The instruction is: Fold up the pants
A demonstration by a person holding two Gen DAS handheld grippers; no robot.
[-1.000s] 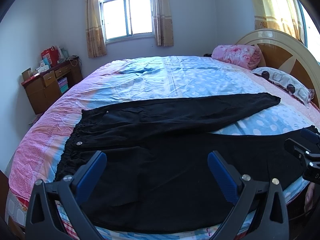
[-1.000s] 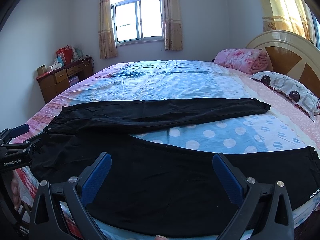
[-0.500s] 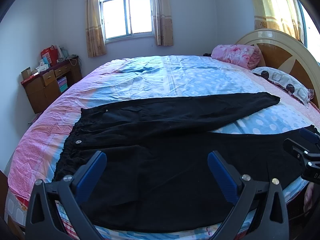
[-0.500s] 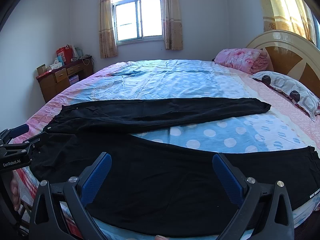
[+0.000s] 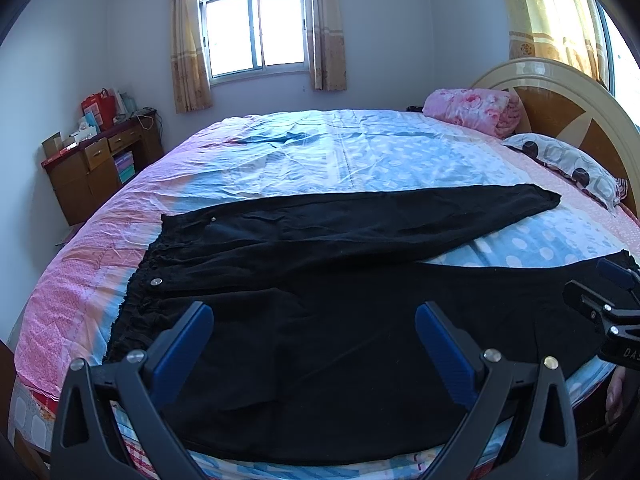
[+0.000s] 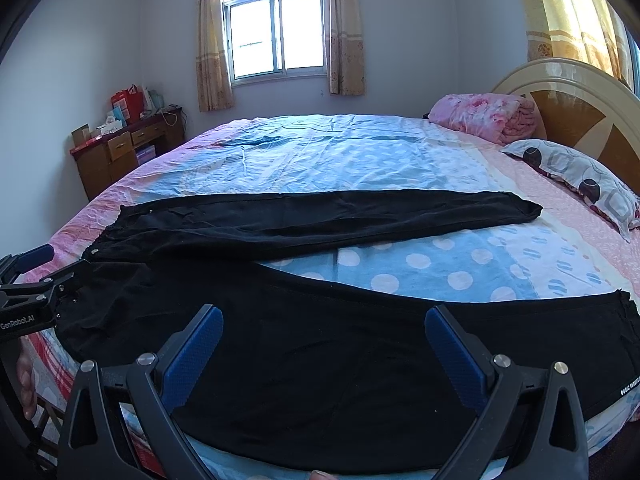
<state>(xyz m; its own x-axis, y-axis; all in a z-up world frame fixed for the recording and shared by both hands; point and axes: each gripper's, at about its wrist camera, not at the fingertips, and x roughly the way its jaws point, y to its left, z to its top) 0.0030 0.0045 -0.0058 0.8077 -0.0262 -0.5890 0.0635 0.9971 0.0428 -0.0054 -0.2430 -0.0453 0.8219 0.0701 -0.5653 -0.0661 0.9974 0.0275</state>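
Observation:
Black pants (image 5: 320, 264) lie spread flat on the bed, waistband to the left, the two legs splayed apart to the right. They also show in the right wrist view (image 6: 320, 328). My left gripper (image 5: 314, 332) is open and empty, above the near leg close to the waistband. My right gripper (image 6: 324, 334) is open and empty, above the middle of the near leg. Each gripper shows at the edge of the other's view: the right one (image 5: 600, 304) near the near leg's hem, the left one (image 6: 36, 280) by the waistband.
The bed (image 5: 360, 152) has a blue and pink dotted sheet. A pink folded blanket (image 5: 472, 110) and a patterned pillow (image 5: 568, 160) lie by the wooden headboard (image 5: 568, 112) at the right. A wooden desk (image 5: 96, 160) stands at the left wall under the window.
Almost nothing has changed. Both grippers stay open above the near leg, with only a slight drift of the views.

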